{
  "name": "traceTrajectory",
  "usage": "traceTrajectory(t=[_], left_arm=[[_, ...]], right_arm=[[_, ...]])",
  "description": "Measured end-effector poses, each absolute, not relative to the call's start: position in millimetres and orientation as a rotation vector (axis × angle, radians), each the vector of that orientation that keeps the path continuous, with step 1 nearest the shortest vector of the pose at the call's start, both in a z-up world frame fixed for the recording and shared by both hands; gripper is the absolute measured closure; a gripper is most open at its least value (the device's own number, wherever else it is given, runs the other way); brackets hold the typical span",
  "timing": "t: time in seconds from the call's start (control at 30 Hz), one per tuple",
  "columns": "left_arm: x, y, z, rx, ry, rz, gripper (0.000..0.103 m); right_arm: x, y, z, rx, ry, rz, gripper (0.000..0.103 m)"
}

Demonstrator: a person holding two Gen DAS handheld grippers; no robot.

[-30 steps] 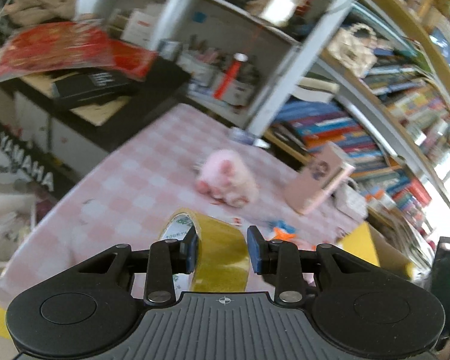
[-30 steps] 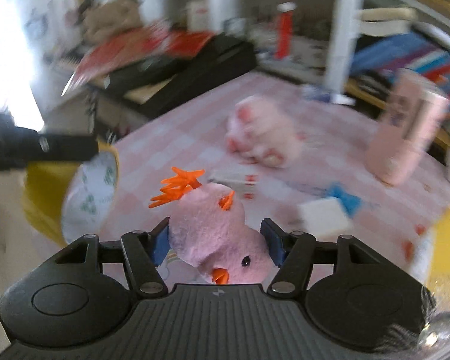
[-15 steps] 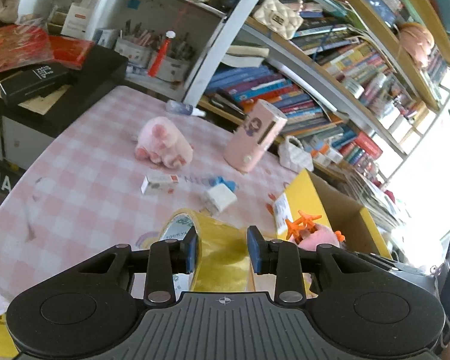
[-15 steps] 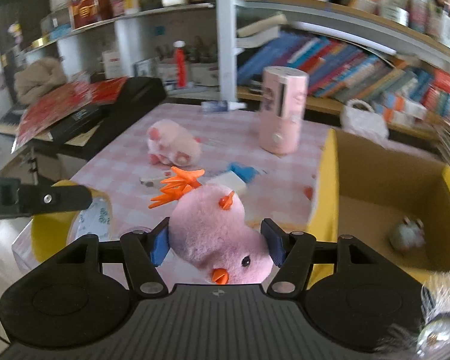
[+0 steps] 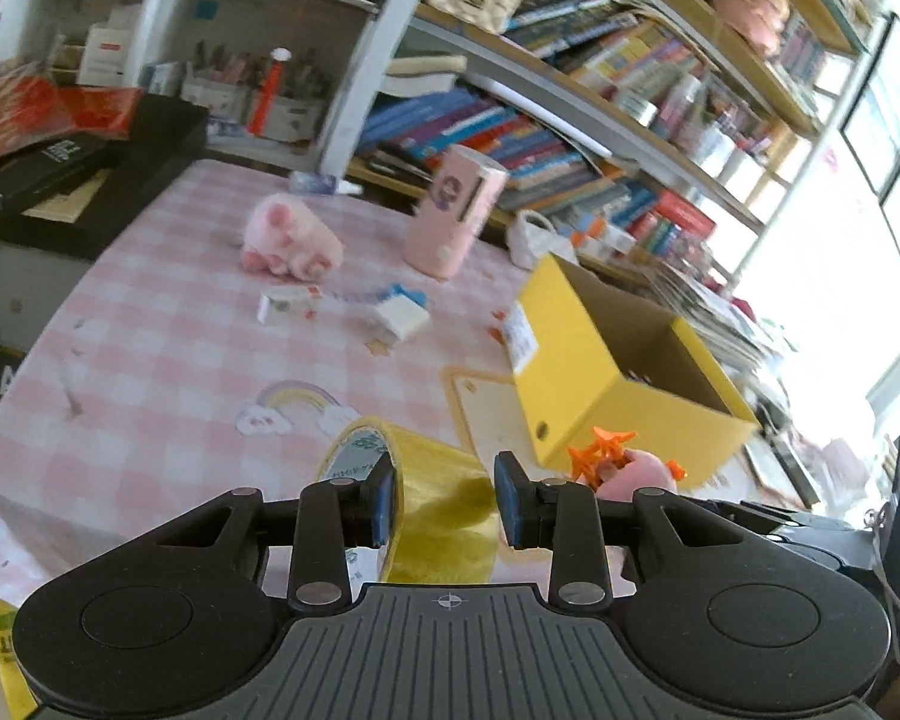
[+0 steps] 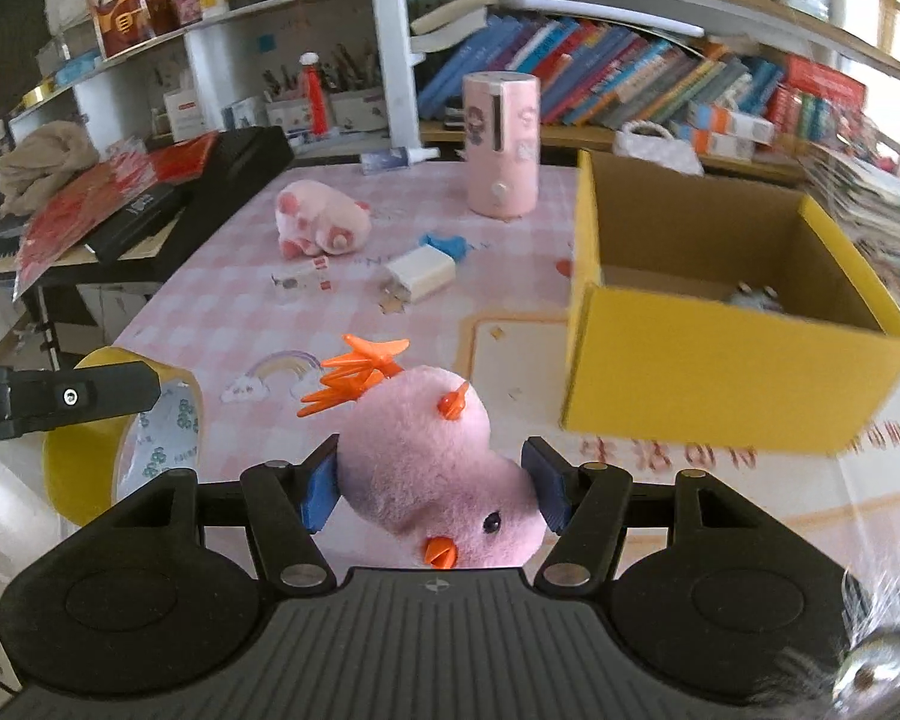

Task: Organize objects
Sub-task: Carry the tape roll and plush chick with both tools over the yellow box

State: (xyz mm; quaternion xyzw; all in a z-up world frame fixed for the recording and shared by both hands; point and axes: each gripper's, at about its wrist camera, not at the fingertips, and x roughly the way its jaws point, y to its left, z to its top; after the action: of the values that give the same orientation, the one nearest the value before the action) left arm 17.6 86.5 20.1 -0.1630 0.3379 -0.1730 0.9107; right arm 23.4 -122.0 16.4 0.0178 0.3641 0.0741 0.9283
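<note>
The sorting is partly done, judging by how things lie. One small grey-white item [image 6: 756, 295] already sits on the floor of the yellow cardboard box [image 6: 720, 360], at the box's 3 o'clock corner in the right wrist view. Two more things are in hand and up off the table. Left on the pink checked tablecloth [image 5: 168, 360] are a pink plush pig [image 6: 321, 222], a small white carton with red print [image 6: 300, 282], a white block [image 6: 421, 271] with a blue scrap [image 6: 447, 243] just beyond it, and a tall pink cylindrical appliance [image 6: 501, 147] at about 12 o'clock, so I judge most of the job is yet to do.

The left gripper [image 5: 444, 501] is clamped narrowly across a roll of yellow packing tape [image 5: 432, 498]; the roll stands on edge between the blue pads, its band filling the gap and its printed core jutting toward 10 o'clock. From the right wrist view the same roll hangs at 9 o'clock under a black finger.

The right gripper [image 6: 435, 492] is closed at a middling width on a pink plush chick [image 6: 426, 456]. The toy's soft body bulges between the pads, its orange crest pointing to 11 o'clock, its beak and eye turned down toward the camera. The box lies at about 2 o'clock from the chick, near but apart; both held things would seem bound for it.
</note>
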Motion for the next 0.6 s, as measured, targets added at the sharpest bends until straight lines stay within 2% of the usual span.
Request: traceTrajectory(t=[0.6], left_arm=[[-9.7, 38.8, 11.8, -0.245, 0.765, -0.567, 0.071]], right_arm=[[-54.4, -158.7, 5.1, 0.152, 0.780, -0.031, 0.043]])
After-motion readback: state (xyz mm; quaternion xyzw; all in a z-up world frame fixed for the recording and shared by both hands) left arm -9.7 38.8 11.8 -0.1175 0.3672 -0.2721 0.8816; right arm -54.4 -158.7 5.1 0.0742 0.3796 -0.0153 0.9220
